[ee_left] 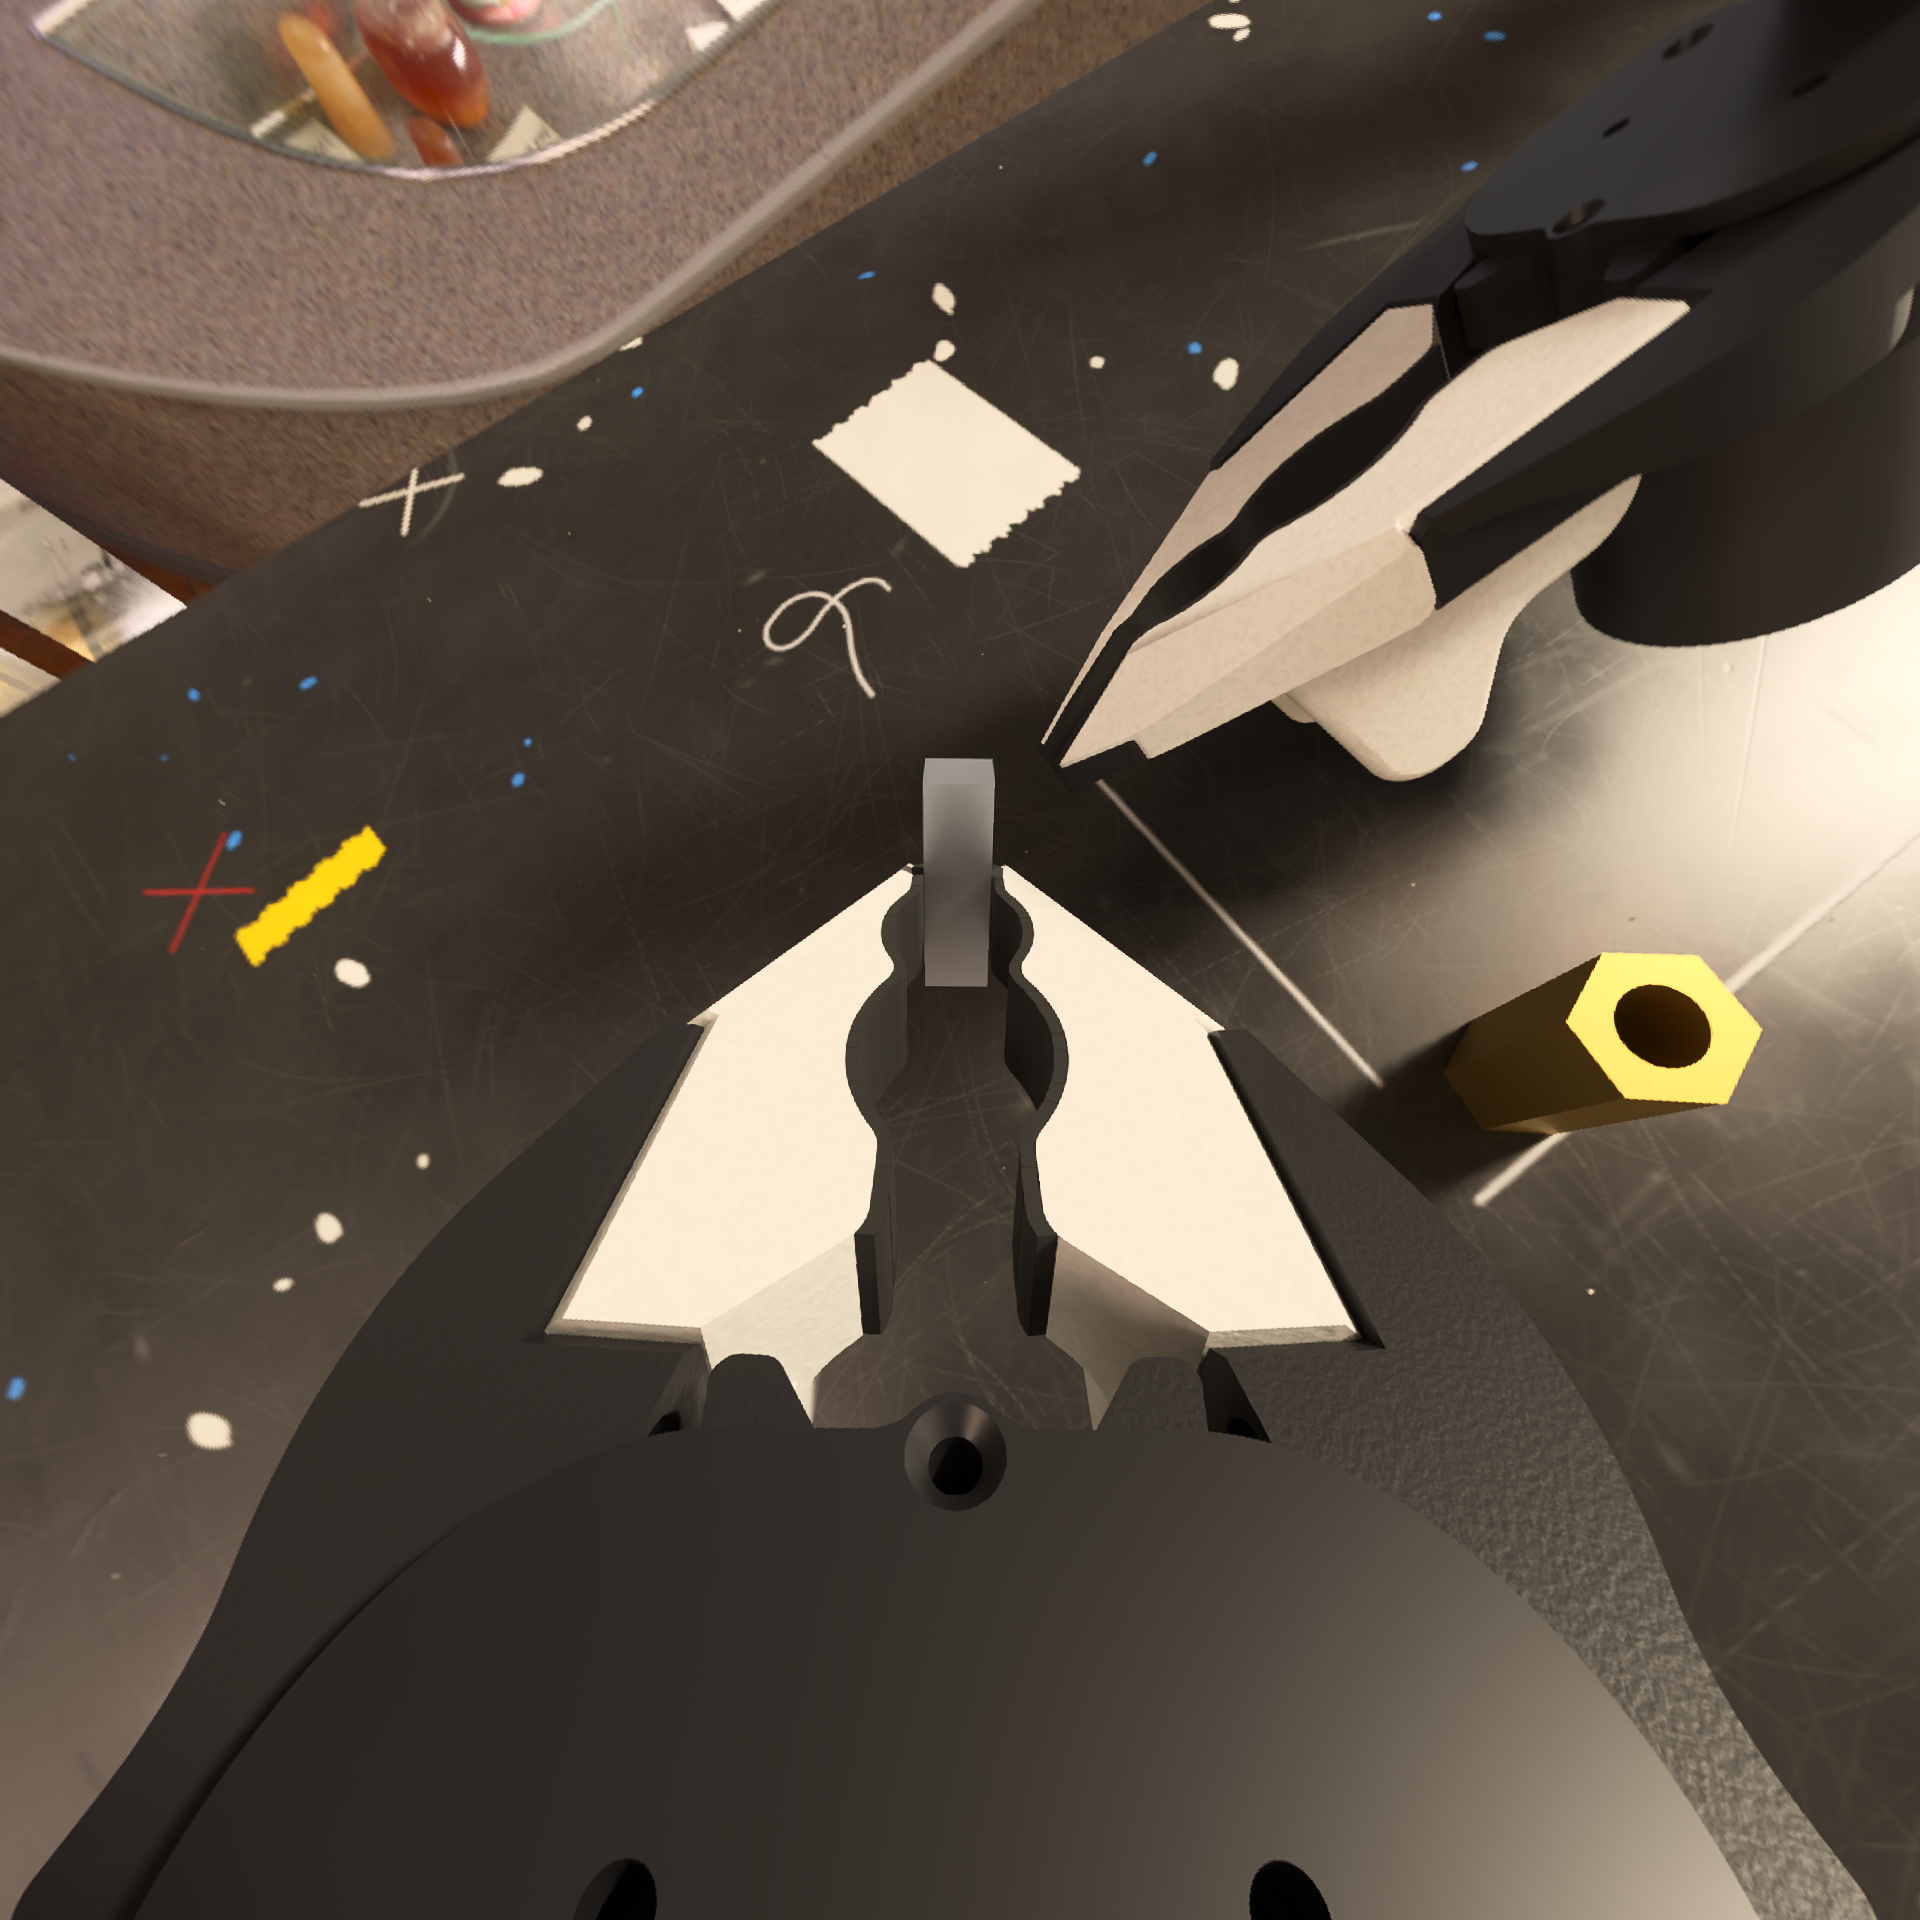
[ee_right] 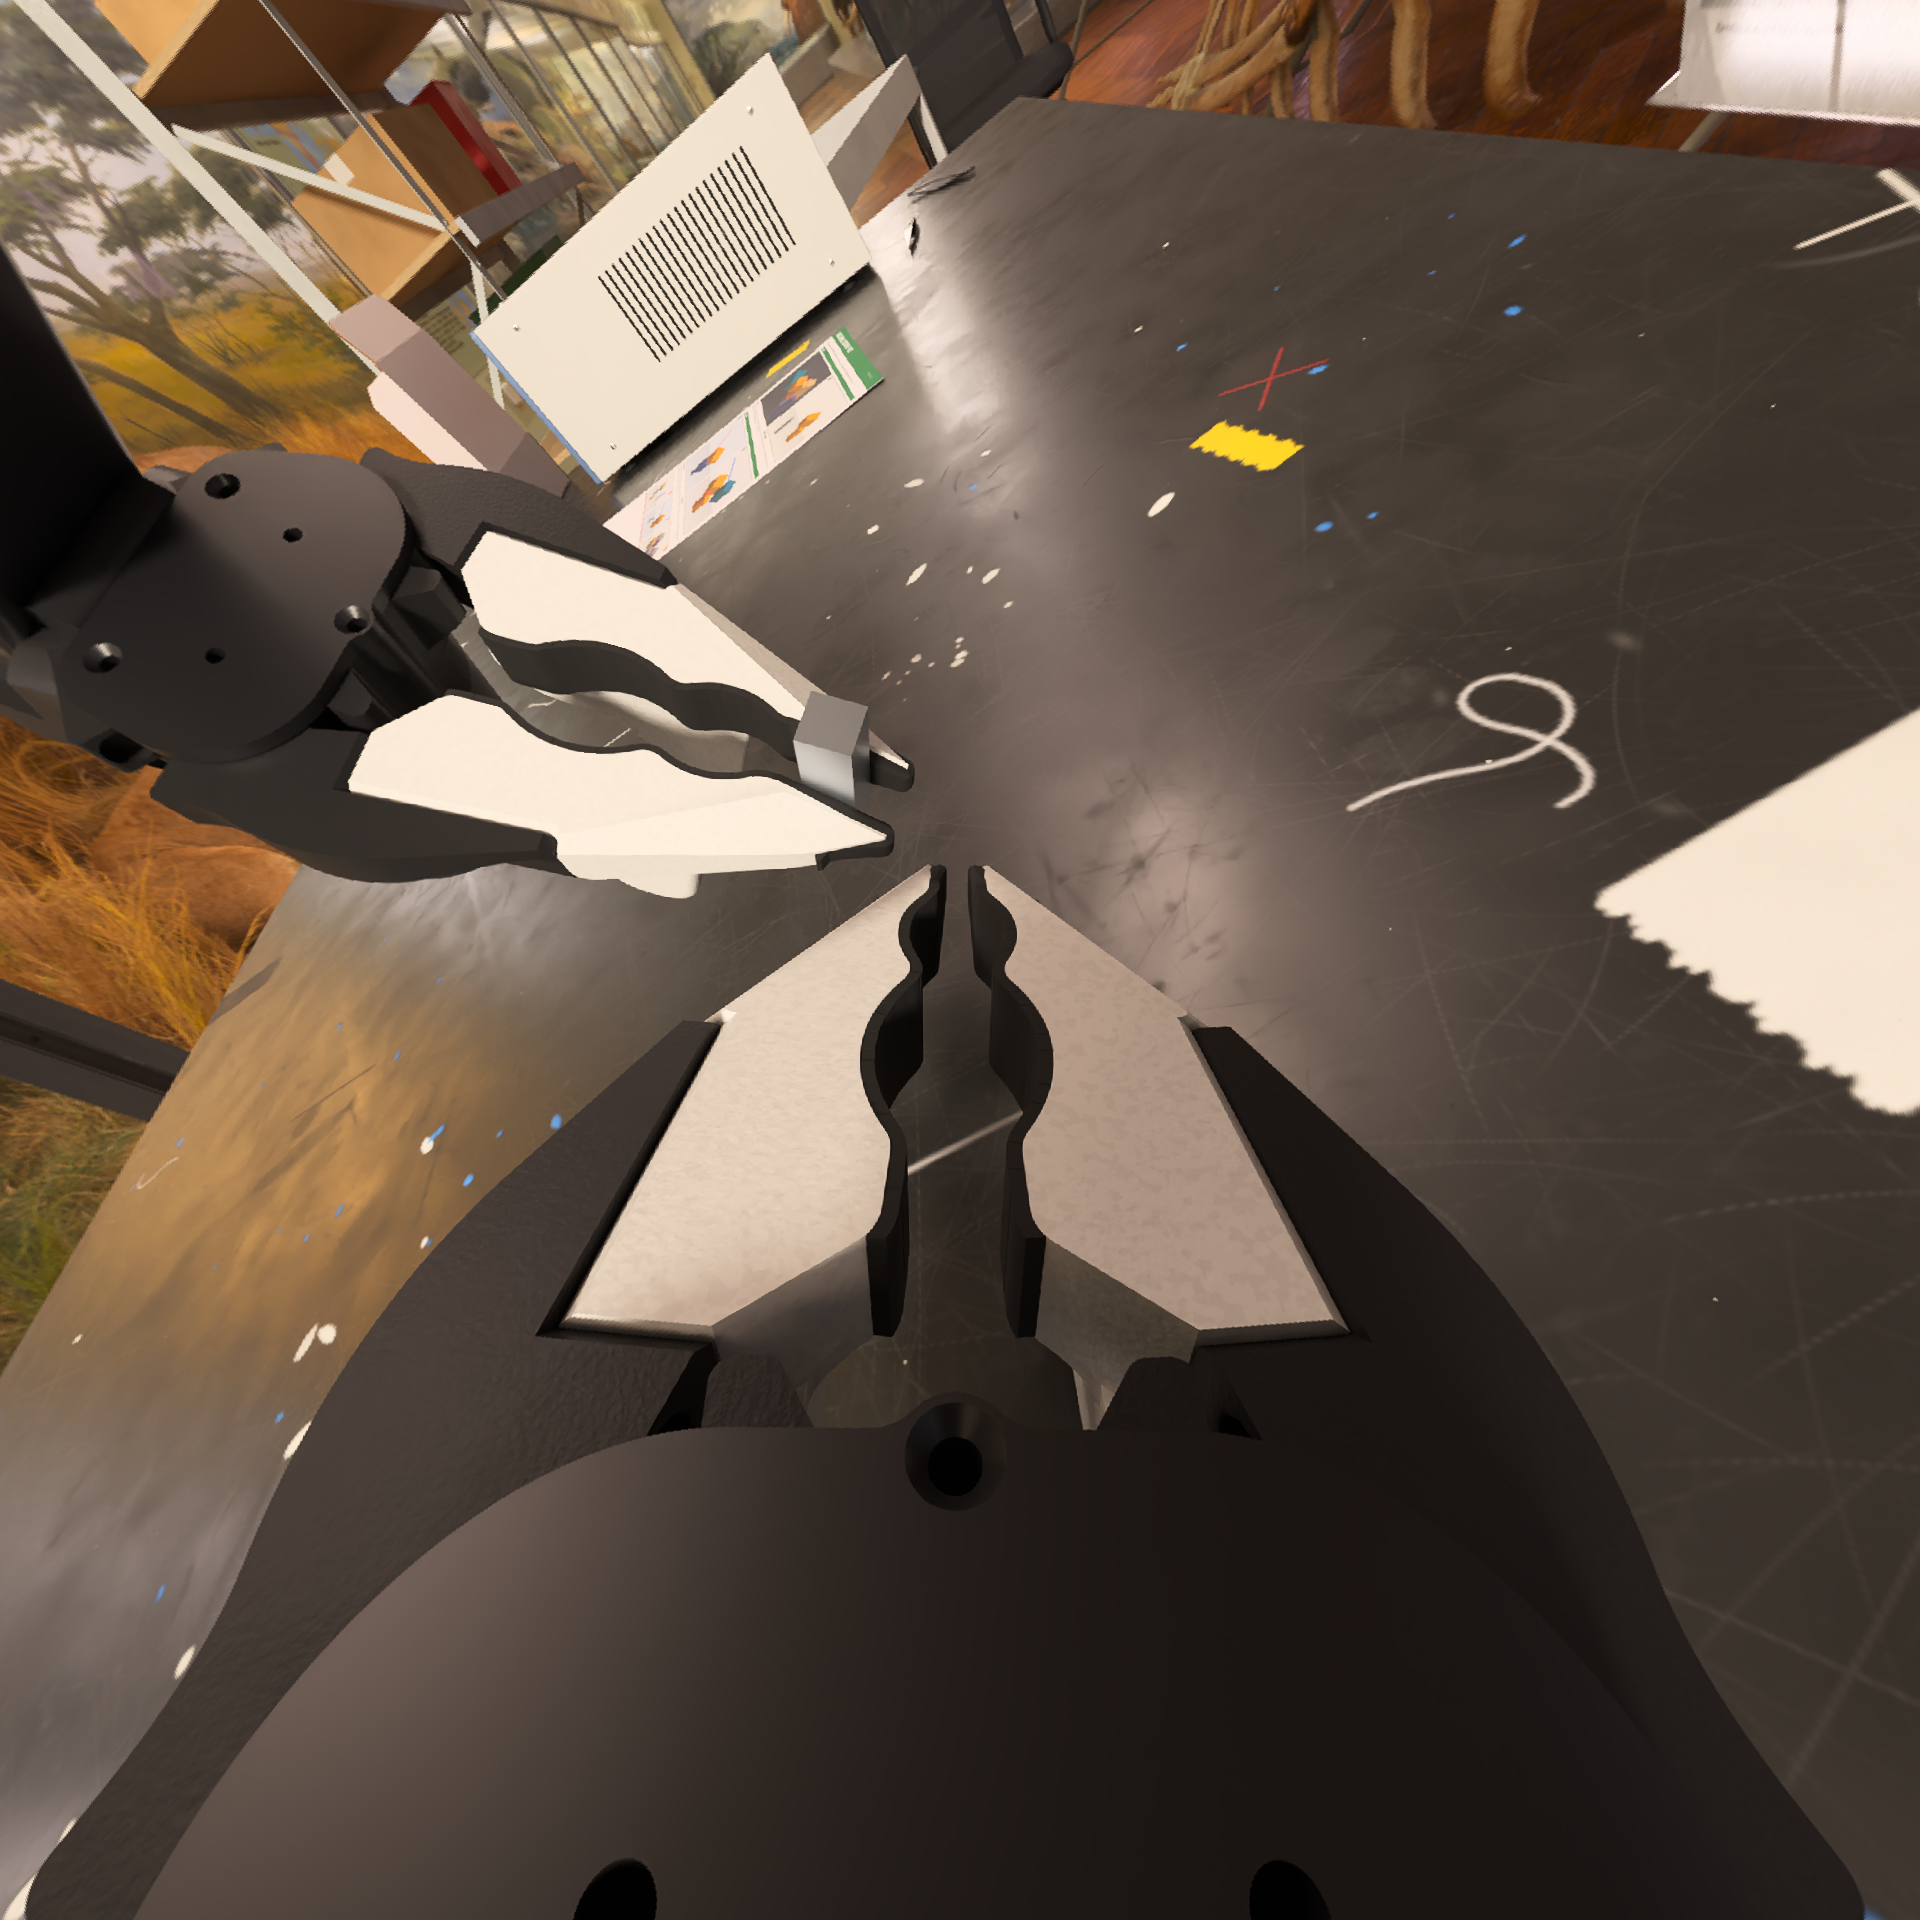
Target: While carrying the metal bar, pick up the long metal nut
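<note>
My left gripper (ee_left: 957, 881) is shut on a short grey metal bar (ee_left: 957, 873), which stands upright between the fingertips above the dark table. The right wrist view shows it too (ee_right: 896, 800), with the bar (ee_right: 828, 740) clamped near the tips. The long metal nut (ee_left: 1605, 1044) is a brass hexagonal piece with a round bore. It lies on its side on the table to the right of my left gripper, apart from both grippers. My right gripper (ee_right: 957, 878) is shut and empty. It shows in the left wrist view (ee_left: 1062, 746), with its tips just beyond the bar.
The dark scratched table (ee_left: 520, 1039) carries paint marks: a white patch (ee_left: 945, 462), a yellow strip (ee_left: 310, 896) and a red cross (ee_left: 197, 891). A white vented box (ee_right: 686, 265) and a printed sheet (ee_right: 769, 426) lie at the far table edge.
</note>
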You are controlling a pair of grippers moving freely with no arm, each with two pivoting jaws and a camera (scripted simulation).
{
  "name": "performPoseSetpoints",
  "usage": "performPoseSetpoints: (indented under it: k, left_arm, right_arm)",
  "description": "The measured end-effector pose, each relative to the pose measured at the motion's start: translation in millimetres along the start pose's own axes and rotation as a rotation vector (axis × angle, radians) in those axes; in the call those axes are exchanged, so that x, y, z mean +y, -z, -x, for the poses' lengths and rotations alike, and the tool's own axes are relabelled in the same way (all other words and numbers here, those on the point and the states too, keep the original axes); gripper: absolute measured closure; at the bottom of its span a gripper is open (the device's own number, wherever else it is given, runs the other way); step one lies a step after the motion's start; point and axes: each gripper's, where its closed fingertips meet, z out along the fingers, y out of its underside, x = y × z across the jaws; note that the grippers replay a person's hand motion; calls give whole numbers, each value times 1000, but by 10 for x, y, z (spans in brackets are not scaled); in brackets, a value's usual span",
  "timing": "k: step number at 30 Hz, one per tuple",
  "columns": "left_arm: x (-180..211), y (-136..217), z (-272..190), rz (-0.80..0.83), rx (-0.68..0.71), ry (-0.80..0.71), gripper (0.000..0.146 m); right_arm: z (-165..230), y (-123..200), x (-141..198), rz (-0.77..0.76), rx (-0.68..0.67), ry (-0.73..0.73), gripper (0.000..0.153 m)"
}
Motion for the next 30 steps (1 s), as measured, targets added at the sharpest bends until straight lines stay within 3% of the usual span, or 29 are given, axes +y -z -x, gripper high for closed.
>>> performPoseSetpoints:
  k: [14,21,27,30]
  left_arm:
    - [64,-36,11,31,28,156,135]
    - [83,-33,12,41,32,165,135]
    - [-24,1,-92,-16,124,219,135]
    - [-63,-12,-109,-12,51,109,135]
  right_arm:
    - [-20,-47,27,28,82,85,149]
    - [-25,-63,52,48,127,139,149]
    - [-19,-84,64,59,135,159,150]
    - [-19,-87,56,53,124,135,153]
